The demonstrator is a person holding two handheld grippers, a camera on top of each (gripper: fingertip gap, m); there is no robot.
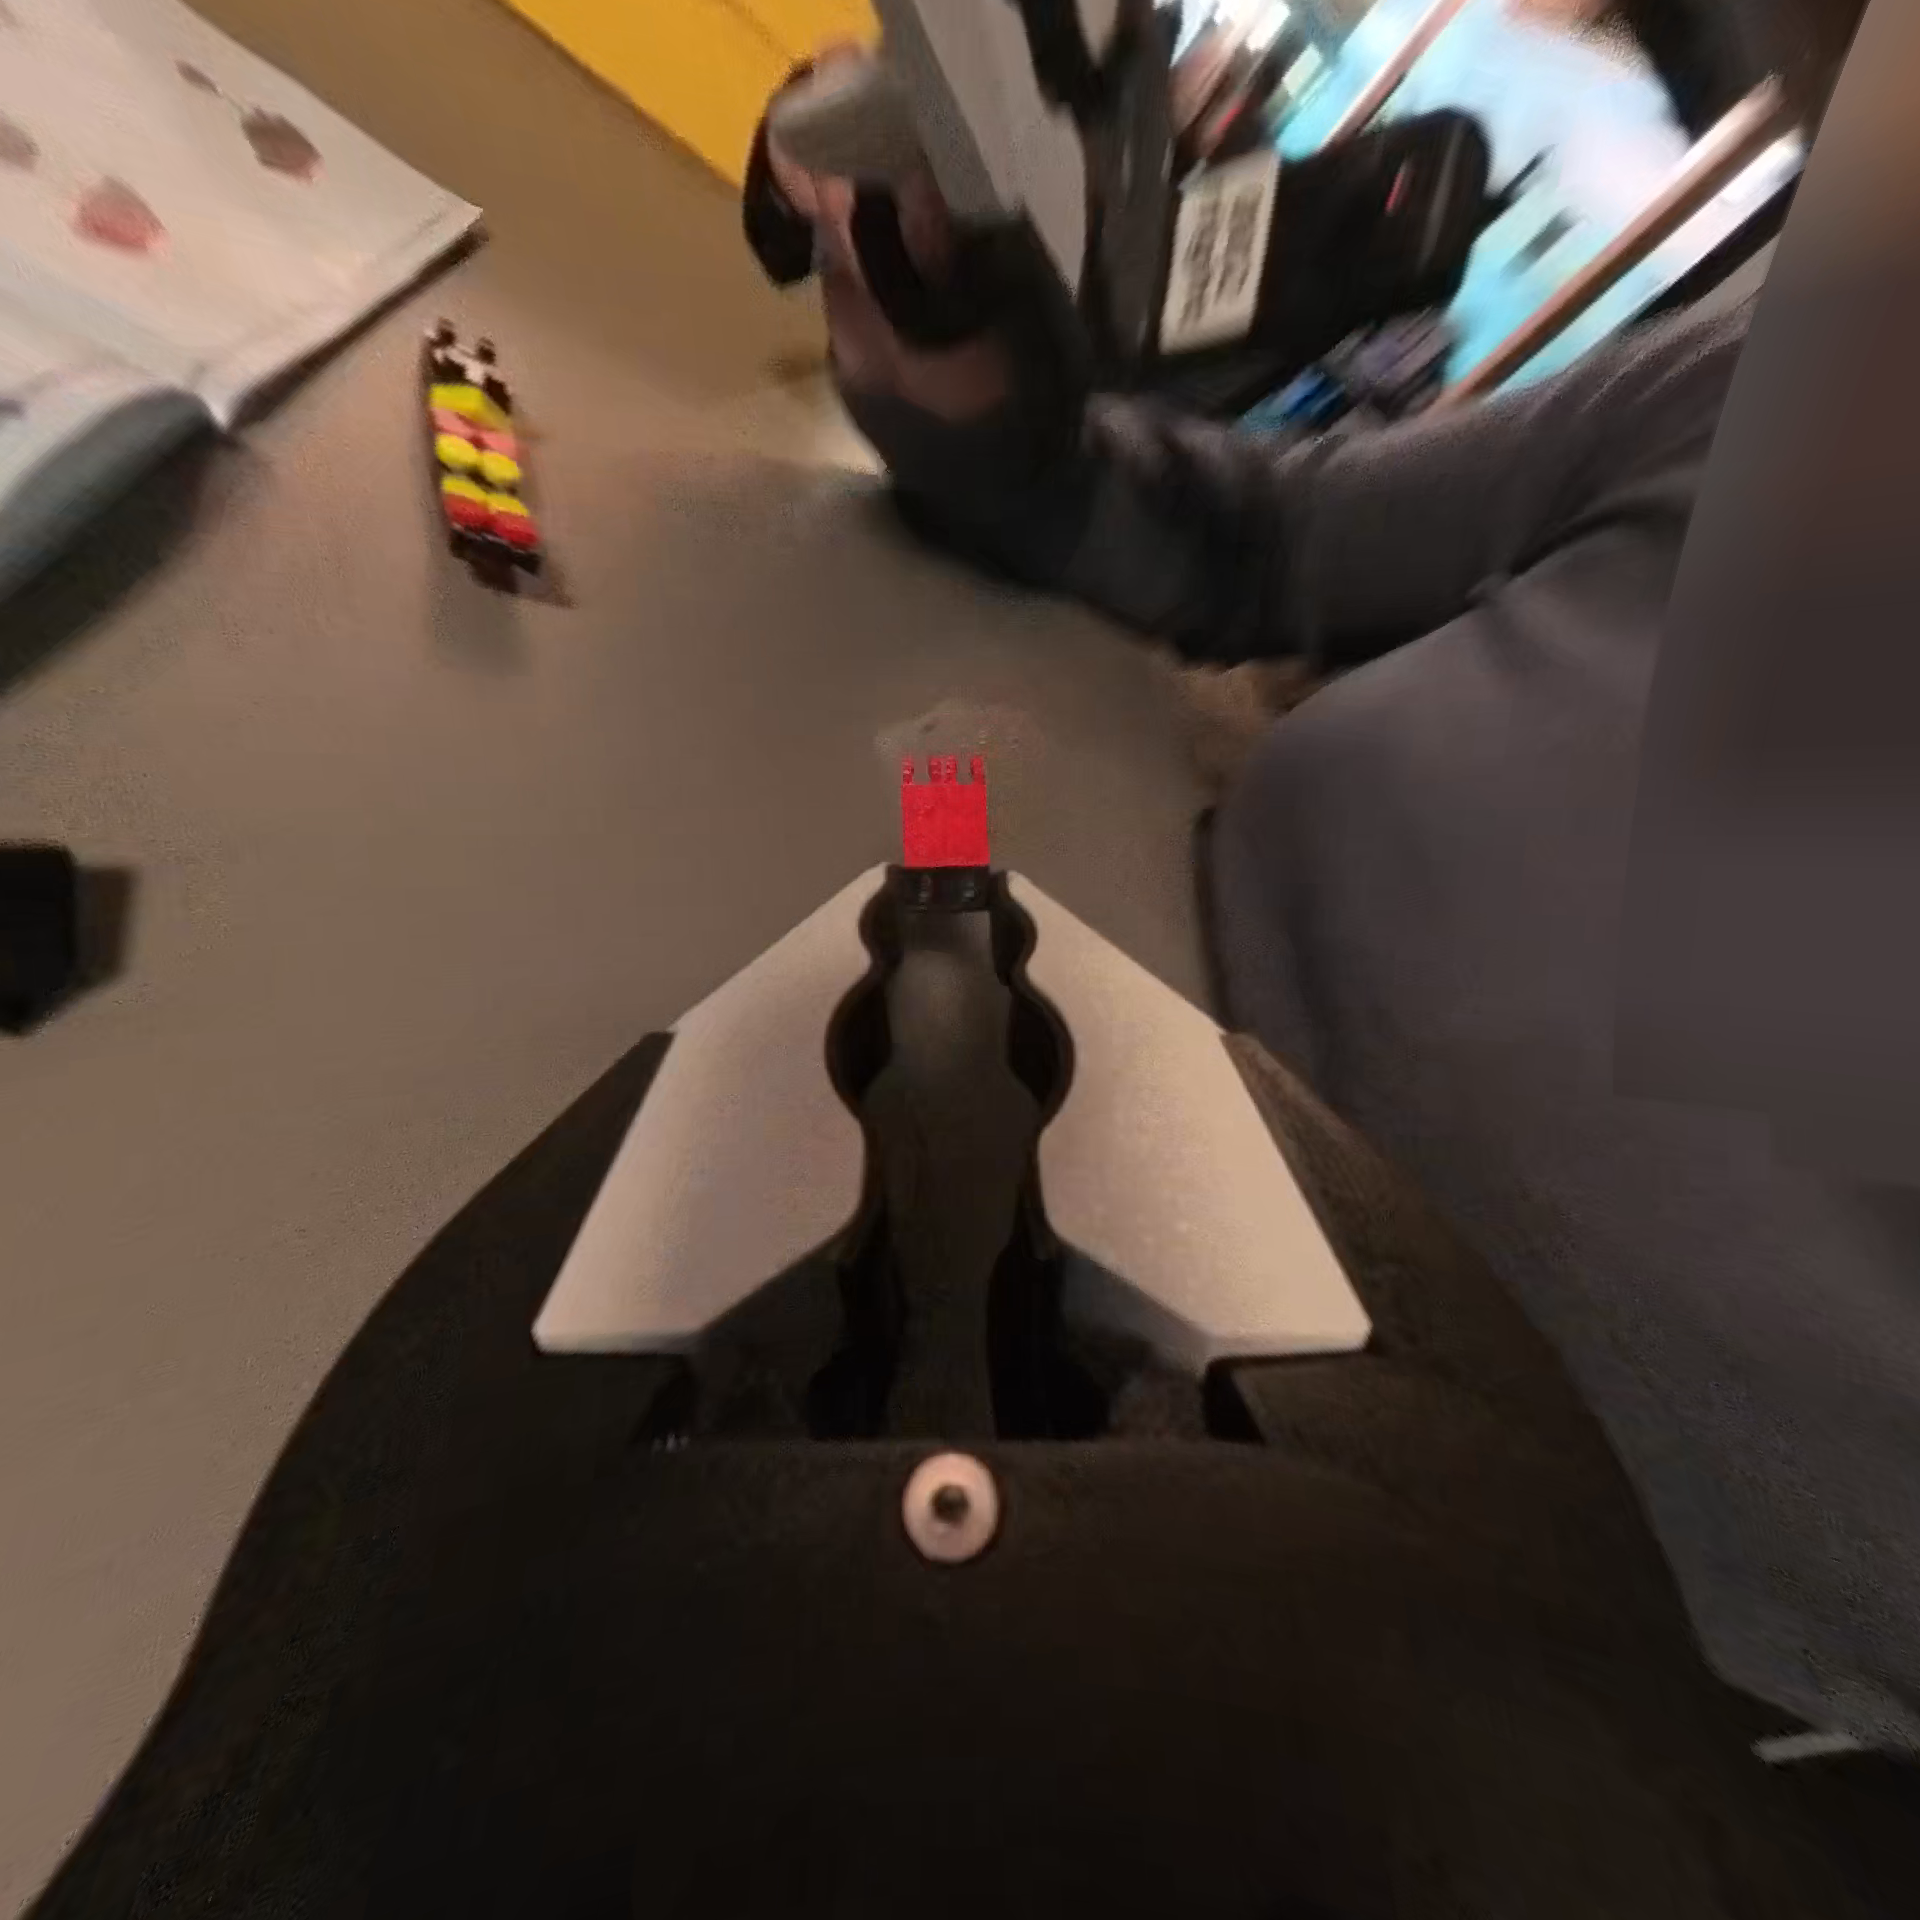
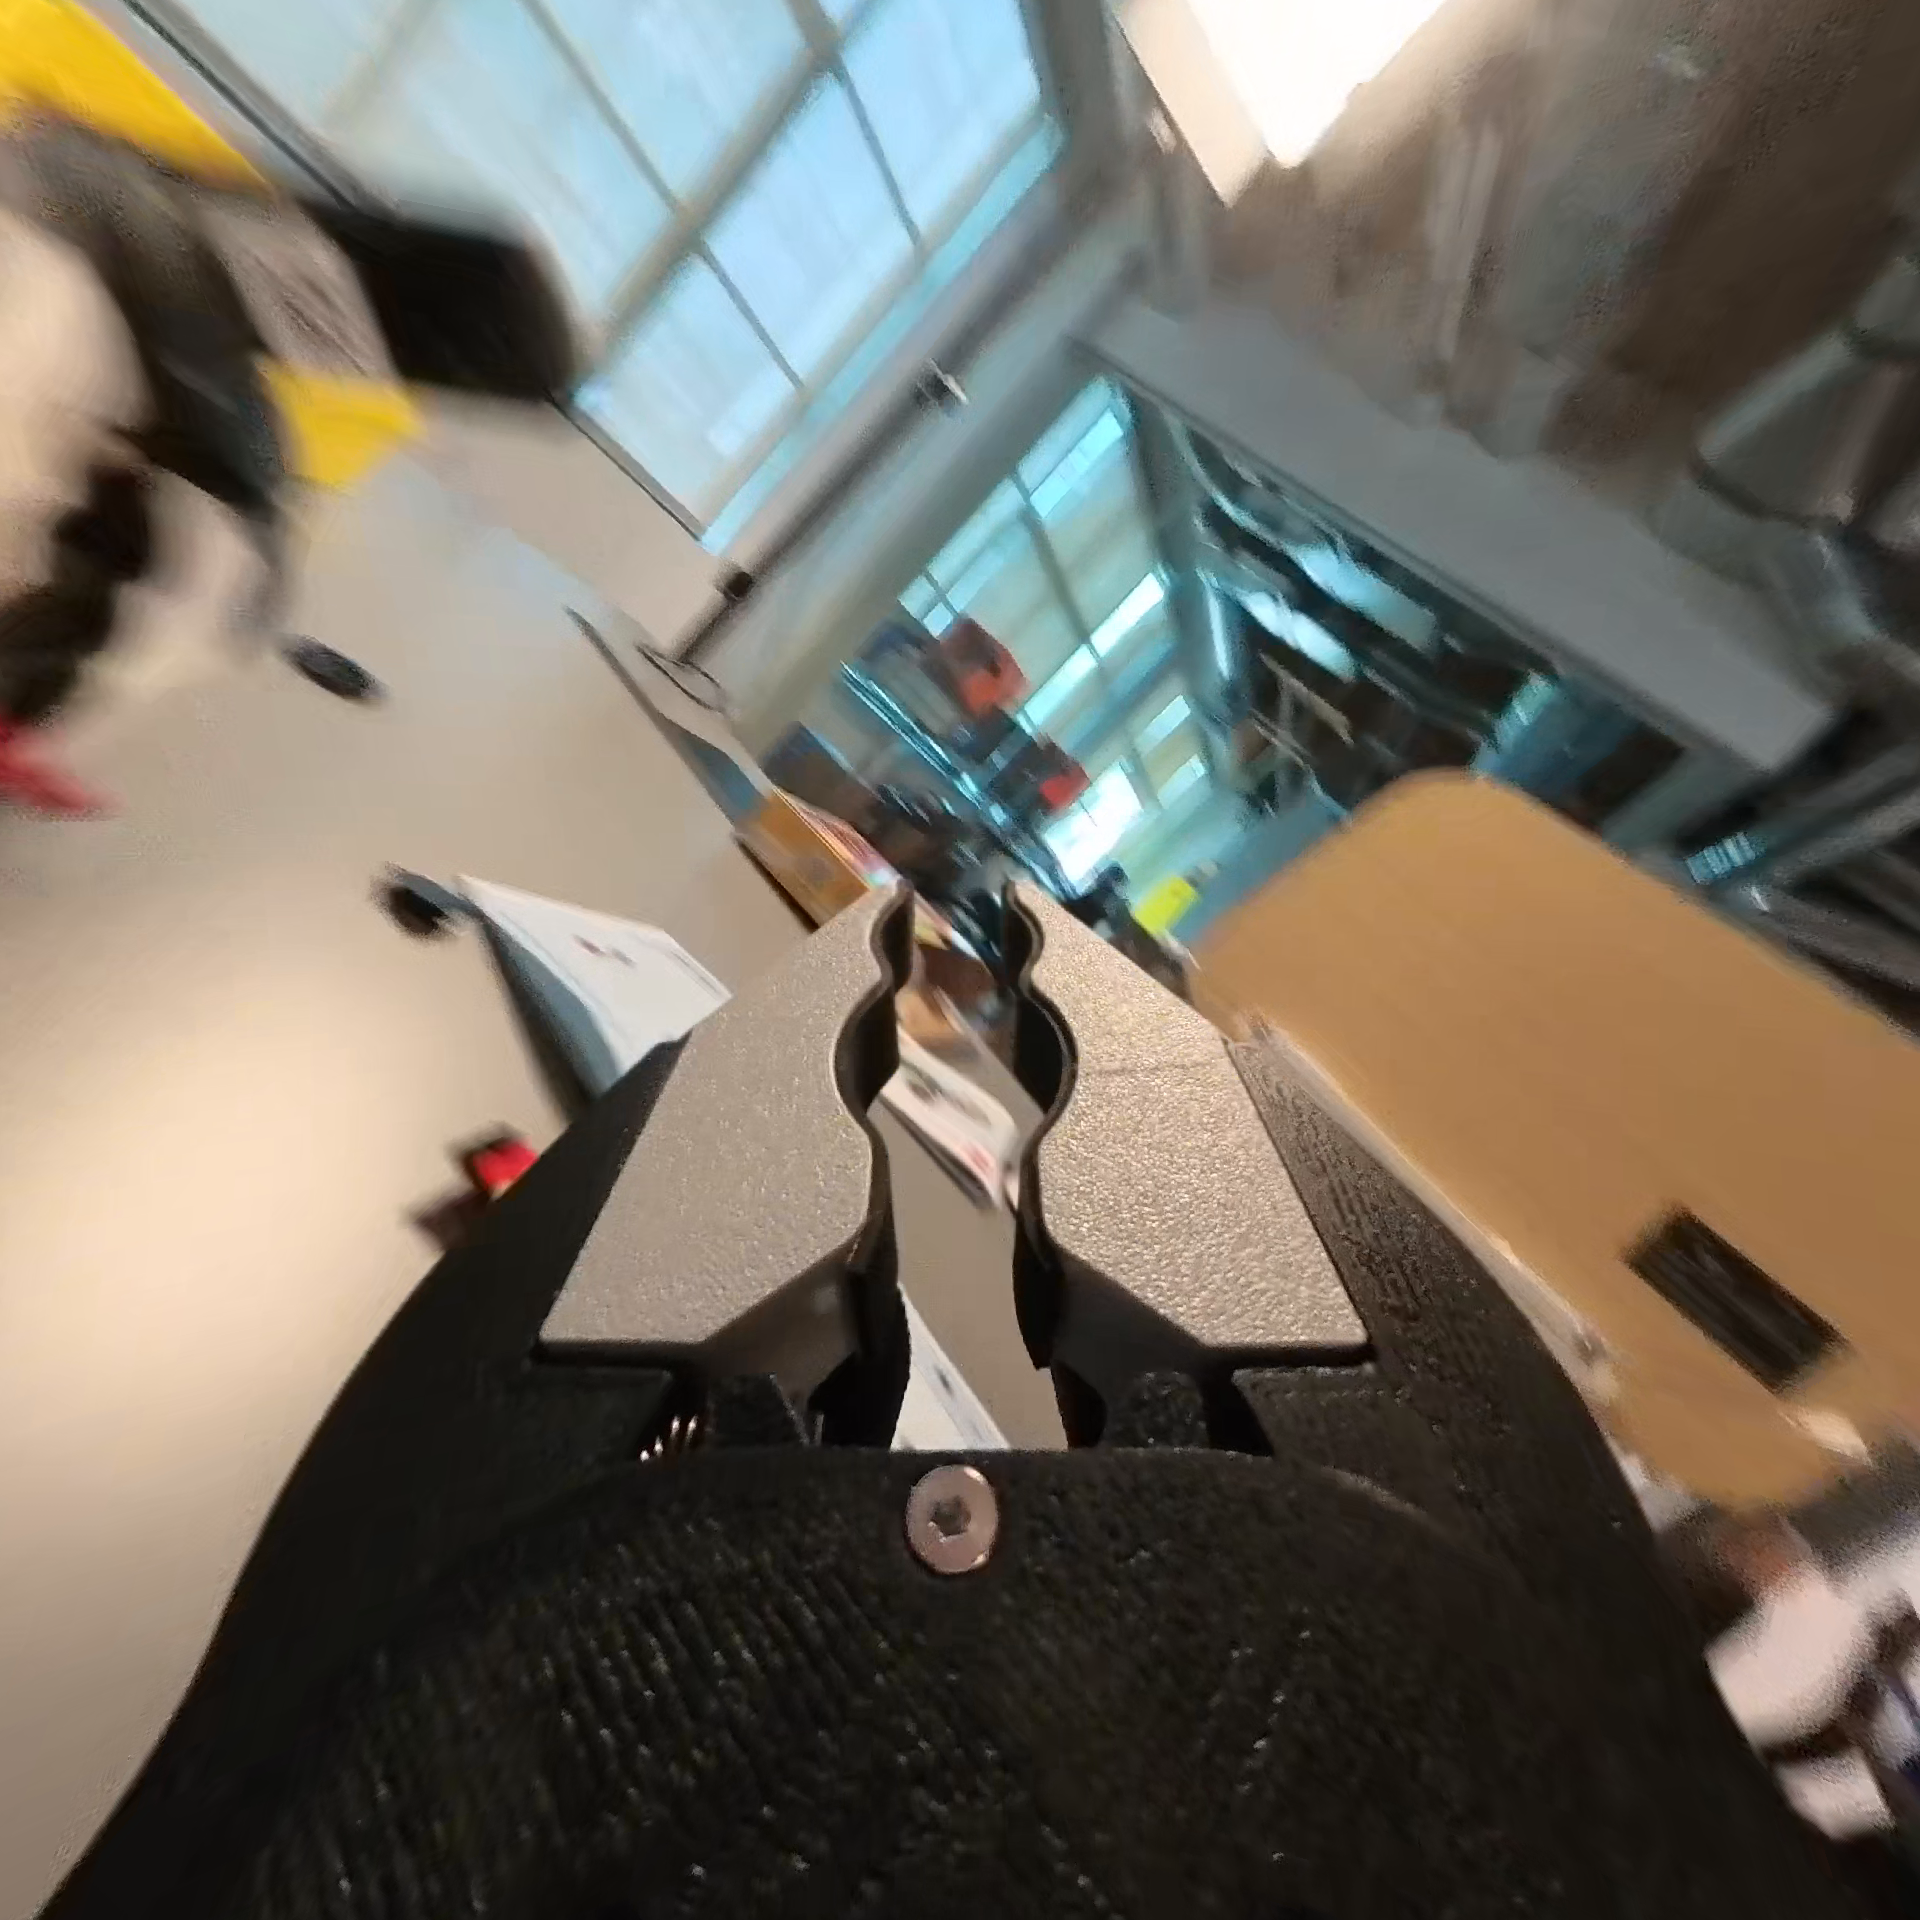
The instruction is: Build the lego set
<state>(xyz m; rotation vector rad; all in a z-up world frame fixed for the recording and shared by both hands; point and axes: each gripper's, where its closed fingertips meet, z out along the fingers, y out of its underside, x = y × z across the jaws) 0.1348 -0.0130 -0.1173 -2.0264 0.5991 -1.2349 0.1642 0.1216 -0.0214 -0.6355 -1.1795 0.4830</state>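
Note:
My left gripper [image 1: 943, 888] is shut on a small black piece with a red lego piece [image 1: 942, 821] standing out beyond its tips, held above the grey table [image 1: 623, 831]. A partly built strip of black, yellow, pink and red bricks [image 1: 480, 457] lies on the table to the upper left. My right gripper [image 2: 958, 914] is open and empty, tilted up off the table and pointing toward the windows. It also shows, blurred, in the left wrist view [image 1: 935, 208], held by a gloved hand. The left gripper with its red piece is a blur at the left edge of the right wrist view [image 2: 42, 769].
An open instruction booklet [image 1: 156, 260] lies at the far left; it also shows in the right wrist view [image 2: 592, 966]. A yellow box [image 1: 707, 73] stands at the back. A small black block [image 1: 31, 925] sits at the left edge. A brown cardboard box [image 2: 1538, 1091] is close on the right. A person's dark sleeve [image 1: 1455, 935] fills the right. Across from one pair of fingers to the other is roughly 15 cm.

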